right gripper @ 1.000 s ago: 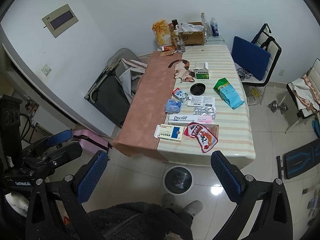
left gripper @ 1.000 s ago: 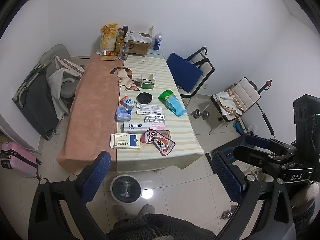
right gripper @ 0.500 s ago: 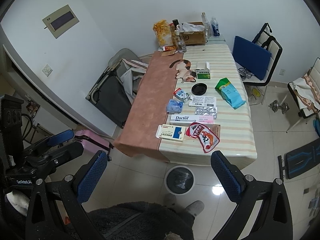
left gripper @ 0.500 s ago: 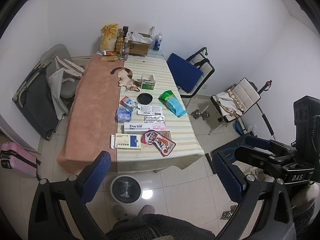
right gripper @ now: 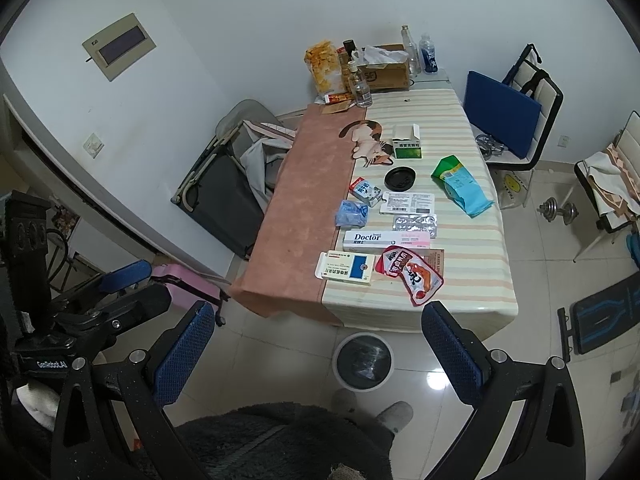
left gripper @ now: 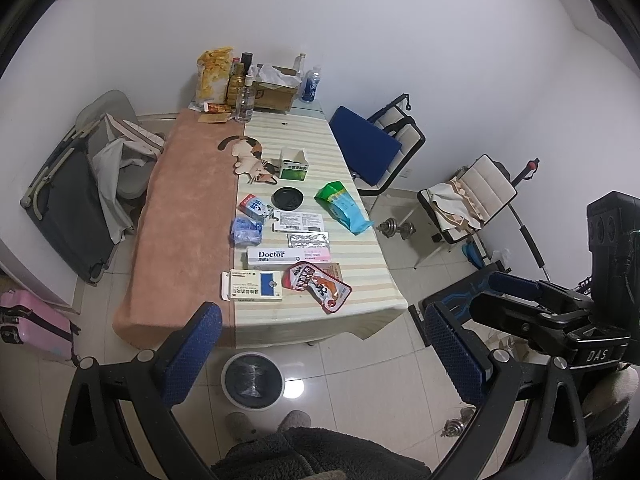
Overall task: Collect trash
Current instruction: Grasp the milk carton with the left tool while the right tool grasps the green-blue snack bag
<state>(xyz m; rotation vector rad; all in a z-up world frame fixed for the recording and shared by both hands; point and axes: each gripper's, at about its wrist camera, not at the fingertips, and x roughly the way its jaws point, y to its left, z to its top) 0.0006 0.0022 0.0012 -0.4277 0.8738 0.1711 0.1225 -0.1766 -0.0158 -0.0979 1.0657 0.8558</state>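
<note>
Packaging litter covers the near half of the long table: a red snack pouch, a white-and-blue box, a "Doctor" box, a blister pack, a crumpled blue wrapper and a green-blue bag. A round bin with a dark liner stands on the floor at the table's near end. My left gripper and right gripper both hover open and empty, above the floor, short of the table.
Bottles, a chip bag and a cardboard box crowd the table's far end. A blue-cushioned chair and a white chair stand to the right, a folded cot and pink suitcase to the left. Dumbbells lie on the tiles. The person's slippers are at the bin.
Both views have drifted very slightly; the table sits a touch lower in frame. Nothing on the table has moved and both grippers stay open.
</note>
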